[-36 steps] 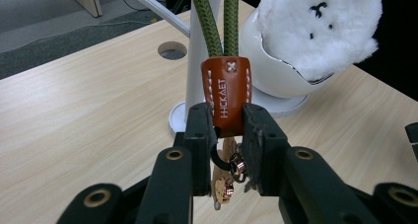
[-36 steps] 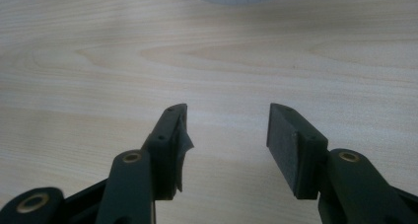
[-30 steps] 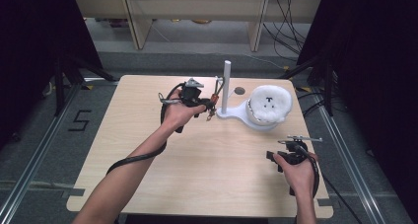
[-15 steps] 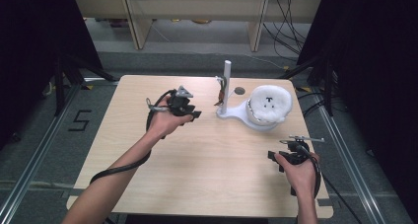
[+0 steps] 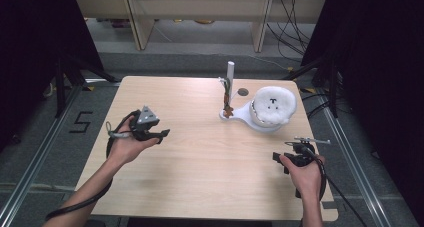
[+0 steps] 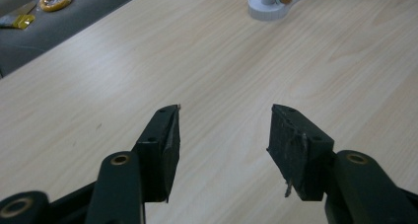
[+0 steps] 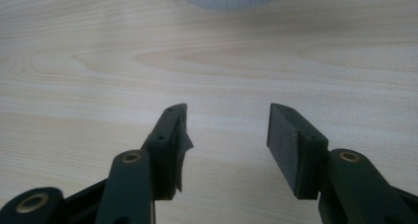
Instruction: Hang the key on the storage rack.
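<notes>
Wooden table [image 5: 200, 172]; left tongs [image 5: 162, 134] just spreading, empty; right tongs [image 5: 276, 157] spread, empty.

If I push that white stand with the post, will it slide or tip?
The white stand has a broad flat base with a fluffy white ball seated on it, so it probably slides rather than tips. The thin post rises at one end; pushing it high up might rock that end. The small items hanging on it would likely swing.

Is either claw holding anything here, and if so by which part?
Nothing is held. The left claw has just been opening over bare table; the right claw is open, nothing between its jaws.
</notes>
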Demonstrator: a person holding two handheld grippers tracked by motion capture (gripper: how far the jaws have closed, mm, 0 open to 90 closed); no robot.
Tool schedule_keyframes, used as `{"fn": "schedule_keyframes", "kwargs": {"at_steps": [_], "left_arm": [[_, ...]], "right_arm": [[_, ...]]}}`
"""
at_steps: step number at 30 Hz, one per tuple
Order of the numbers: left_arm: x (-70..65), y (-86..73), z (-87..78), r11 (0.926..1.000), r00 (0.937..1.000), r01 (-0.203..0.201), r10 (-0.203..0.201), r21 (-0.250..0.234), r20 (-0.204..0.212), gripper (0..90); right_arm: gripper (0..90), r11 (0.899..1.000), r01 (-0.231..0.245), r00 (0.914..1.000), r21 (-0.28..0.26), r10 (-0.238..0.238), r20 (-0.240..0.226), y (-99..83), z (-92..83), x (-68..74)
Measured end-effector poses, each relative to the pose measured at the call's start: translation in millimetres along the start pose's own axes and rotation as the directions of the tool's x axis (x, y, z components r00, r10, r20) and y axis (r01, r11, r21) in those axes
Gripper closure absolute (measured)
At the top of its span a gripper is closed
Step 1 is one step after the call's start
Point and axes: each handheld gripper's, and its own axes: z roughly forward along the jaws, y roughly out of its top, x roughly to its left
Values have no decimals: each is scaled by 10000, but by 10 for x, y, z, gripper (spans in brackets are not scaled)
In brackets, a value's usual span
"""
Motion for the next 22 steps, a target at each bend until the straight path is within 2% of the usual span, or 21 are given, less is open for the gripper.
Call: {"fn": "schedule_keyframes", "kwargs": {"at_steps": [2, 4, 5, 6, 7, 8, 9, 11, 12, 13, 14, 15, 16, 19, 20, 21, 22], "left_arm": [[-1, -170, -84, 9999, 9998, 117, -119, -112, -132, 444], [-10, -335, -152, 9988, 9986, 476, -478, -122, -211, 439], [-11, -398, -163, 9976, 9978, 610, -618, -331, -229, 435], [-23, -472, -186, 9947, 9951, 901, -920, -495, -361, 433], [-21, -552, -209, 9932, 9939, 975, -1005, -642, -450, 428], [-21, -623, -232, 9911, 9926, 1025, -1074, -847, -563, 425], [-38, -699, -249, 9838, 9874, 1381, -1458, -1140, -620, 424], [-69, -847, -284, 9703, 9751, 1911, -2050, -1485, -846, 418], [-82, -912, -290, 9651, 9711, 2025, -2198, -1661, -932, 416], [-88, -972, -290, 9614, 9699, 2085, -2269, -1794, -888, 413], [-105, -1035, -289, 9559, 9656, 2198, -2416, -1947, -958, 411], [-122, -1068, -295, 9508, 9604, 2356, -2595, -2013, -1018, 406], [-131, -1106, -298, 9473, 9577, 2414, -2676, -2105, -1062, 404], [-179, -1190, -285, 9246, 9419, 2751, -3141, -2634, -1191, 388], [-200, -1206, -279, 9205, 9399, 2792, -3202, -2733, -1183, 382], [-213, -1217, -272, 9232, 9444, 2701, -3093, -2732, -1114, 380], [-221, -1223, -254, 9219, 9482, 2642, -3020, -2833, -987, 380]], "right_arm": [[504, 9999, 110, 9999, -91, -110, -2, -6, 9, -9], [503, 10000, -33, 9998, -16, 33, -180, -3, -1, 0], [501, 10000, 97, 10000, -22, -97, -10, -4, 6, -12], [501, 9999, 100, 9999, -53, -101, -106, -6, 13, -11], [500, 9984, 532, 9986, -192, -533, -51, -3, 28, -46], [500, 9986, 508, 9986, -132, -509, -106, -2, 27, -42], [500, 9993, 340, 9994, -141, -341, -62, -3, 36, -25], [500, 9992, 370, 9993, -161, -371, -28, -4, 38, -24], [499, 9991, 384, 9992, -163, -385, -88, -4, 35, -22], [500, 9984, 537, 9986, -154, -537, -10, -5, 36, -31], [499, 9968, 771, 9970, -218, -771, -2, -6, 41, -46], [499, 9977, 594, 9982, -316, -593, 50, -2, 55, -24], [499, 9986, 479, 9988, -220, -479, 31, -2, 53, -13], [499, 9989, 444, 9990, -116, -443, 66, -8, 45, 9], [498, 9989, 449, 9990, -158, -449, 4, -8, 53, 11], [498, 9980, 592, 9982, -201, -592, -2, -5, 63, -3], [497, 9982, 565, 9984, -183, -564, 49, -2, 67, -4]]}}
